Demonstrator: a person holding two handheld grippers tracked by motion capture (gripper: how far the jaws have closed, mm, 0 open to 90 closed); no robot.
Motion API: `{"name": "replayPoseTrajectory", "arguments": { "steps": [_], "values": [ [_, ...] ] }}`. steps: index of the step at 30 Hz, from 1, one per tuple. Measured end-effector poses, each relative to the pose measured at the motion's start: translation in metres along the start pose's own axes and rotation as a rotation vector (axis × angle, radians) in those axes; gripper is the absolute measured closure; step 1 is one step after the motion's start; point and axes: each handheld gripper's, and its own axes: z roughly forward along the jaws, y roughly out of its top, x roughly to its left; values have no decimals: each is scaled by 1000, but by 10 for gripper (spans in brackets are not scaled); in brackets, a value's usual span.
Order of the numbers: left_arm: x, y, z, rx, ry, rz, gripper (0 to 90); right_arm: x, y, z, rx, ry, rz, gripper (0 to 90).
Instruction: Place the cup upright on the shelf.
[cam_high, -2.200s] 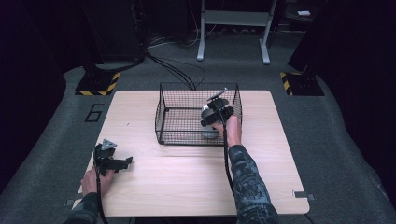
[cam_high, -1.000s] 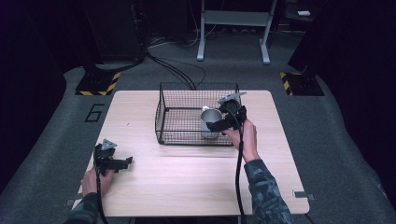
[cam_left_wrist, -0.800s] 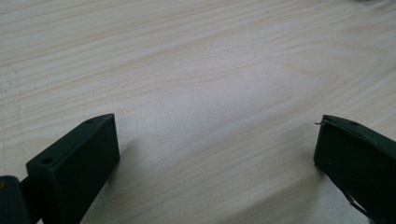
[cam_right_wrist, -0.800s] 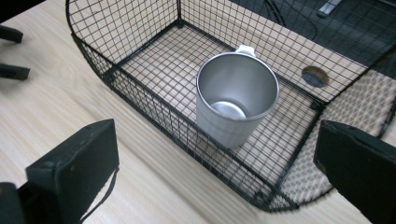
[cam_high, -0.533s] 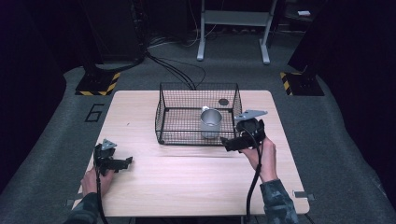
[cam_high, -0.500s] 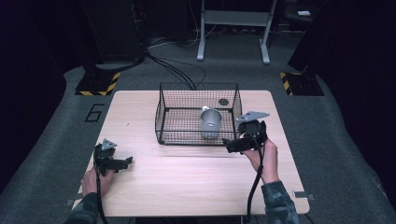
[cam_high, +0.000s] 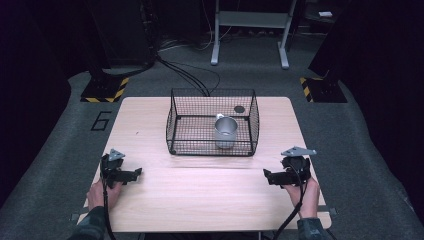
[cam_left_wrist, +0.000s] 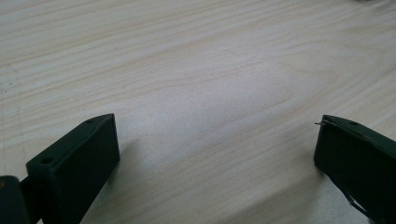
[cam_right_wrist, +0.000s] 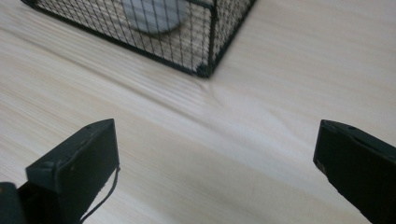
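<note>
Resting on the wooden surface (cam_high: 200, 185) in the high view, both grippers lie well apart from the wire basket (cam_high: 172, 125), where the metal cup (cam_high: 226, 132) stands upright. The left gripper (cam_left_wrist: 217, 154) shows jaws spread over bare wood. The right gripper (cam_right_wrist: 217, 154), jaws spread too, faces the basket's corner.

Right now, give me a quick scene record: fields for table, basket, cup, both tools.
table: light wood
basket: black wire basket, centre rear of the table
cup: metal cup, upright inside the basket, right of middle
other: small dark disc in the basket's rear right
left tool: left tool, open, holds nothing, over bare wood at front left
right tool: right tool, open, holds nothing, front right, apart from the basket
</note>
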Motion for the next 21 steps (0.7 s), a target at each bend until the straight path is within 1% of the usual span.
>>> {"name": "replayPoseTrajectory", "arguments": {
  "steps": [1,2,3,5,7,8,10,11,12,13,14,15,18,20,21],
  "values": [
    [0,0,0,0,0,0,3,-4,-8,2,3,4,8,0],
    [0,0,0,1,0,1,2,-8,-17,6,9,1,26,0],
    [0,0,0,1,0,0,2,-11,-23,9,12,-2,27,0],
    [0,0,0,0,0,0,2,-18,-39,16,46,-13,61,0],
    [0,0,0,0,0,0,3,-26,-55,24,63,-29,90,0],
    [0,0,0,-5,0,-7,3,-30,-64,27,69,-34,111,0],
    [-1,0,0,-7,1,-9,2,-36,-78,33,81,-62,139,0],
    [-1,0,0,-6,1,-9,3,-38,-84,35,76,-84,151,0],
    [0,0,0,-6,1,-8,3,-40,-89,36,67,-96,151,0],
    [-1,0,0,-7,1,-8,2,-44,-97,39,60,-119,157,0],
    [-1,0,0,-6,1,-8,3,-45,-101,41,52,-134,157,0],
    [0,0,0,-6,0,-8,2,-46,-104,40,29,-140,156,0],
    [0,0,0,-5,-1,-9,2,-46,-106,40,10,-140,158,0],
    [0,0,0,-5,0,-10,3,-47,-107,41,0,-136,148,0],
    [0,0,0,3,-1,0,2,-47,-107,41,-1,-135,146,0]
  ]
}}
